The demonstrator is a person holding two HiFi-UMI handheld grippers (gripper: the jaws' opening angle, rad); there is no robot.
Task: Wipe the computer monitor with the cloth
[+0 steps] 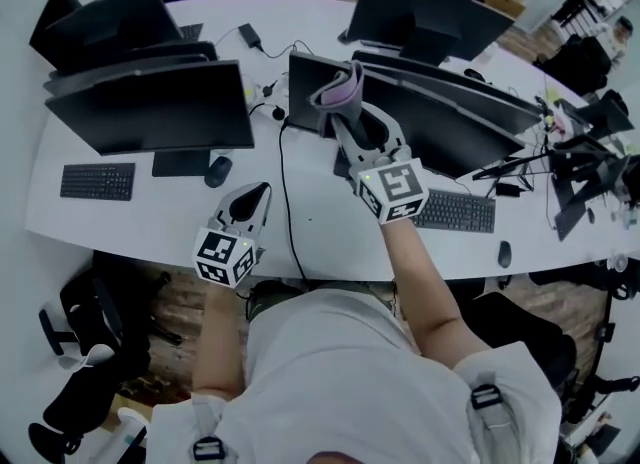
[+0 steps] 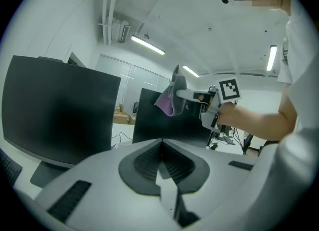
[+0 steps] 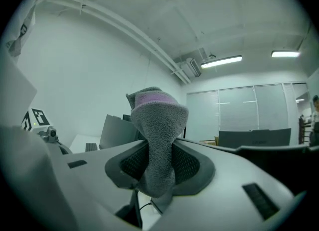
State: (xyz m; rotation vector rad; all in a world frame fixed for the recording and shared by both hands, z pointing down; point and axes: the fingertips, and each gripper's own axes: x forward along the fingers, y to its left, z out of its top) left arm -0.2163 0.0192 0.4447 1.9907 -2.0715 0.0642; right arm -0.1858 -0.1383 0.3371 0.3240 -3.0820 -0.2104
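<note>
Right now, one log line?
right claw: shut on cloth | cloth: by monitor top | left claw: shut, empty

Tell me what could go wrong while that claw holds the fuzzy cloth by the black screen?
The fluffy grey and purple cloth is pinched only at its lower part by the right gripper; it might slip out while wiping.
The gripper's hard tips are close to the flat black monitor and could bump or scratch it.
The thin black cable trails across the white desk beside the arm and could snag.
</note>
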